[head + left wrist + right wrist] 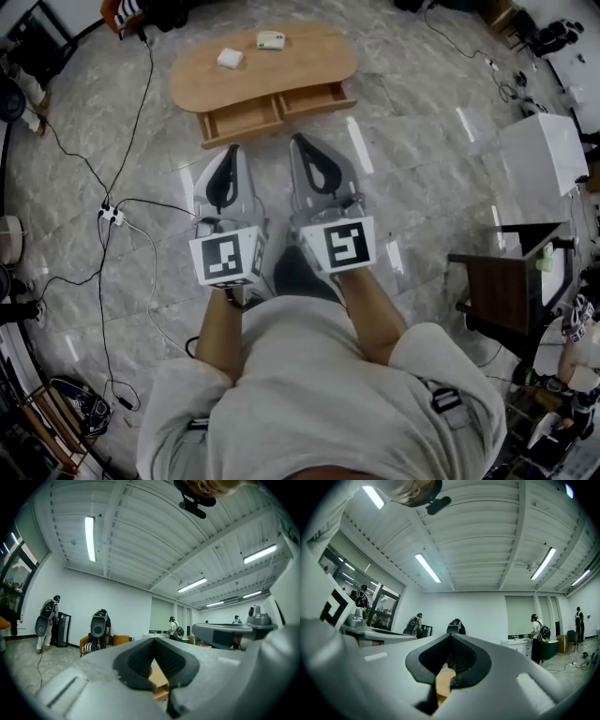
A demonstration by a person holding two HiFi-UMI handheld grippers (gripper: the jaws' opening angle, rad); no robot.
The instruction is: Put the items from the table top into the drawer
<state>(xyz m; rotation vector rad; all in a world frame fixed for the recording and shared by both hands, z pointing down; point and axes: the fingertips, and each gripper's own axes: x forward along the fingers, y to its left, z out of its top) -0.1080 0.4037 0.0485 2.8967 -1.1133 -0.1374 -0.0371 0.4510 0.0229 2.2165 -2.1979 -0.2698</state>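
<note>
A low wooden table stands on the marble floor ahead of me in the head view. On its top lie a white square item and a cream item. Under the top, the left drawer and the right drawer are both pulled out. My left gripper and right gripper are side by side, short of the table and pointing at it. Both are shut with nothing held. In the gripper views the left gripper and right gripper have their tips together, with a bit of wood showing through the loop.
Black cables and a power strip lie on the floor at the left. A white box and a dark side table stand at the right. People wearing equipment stand by the far wall in the gripper views.
</note>
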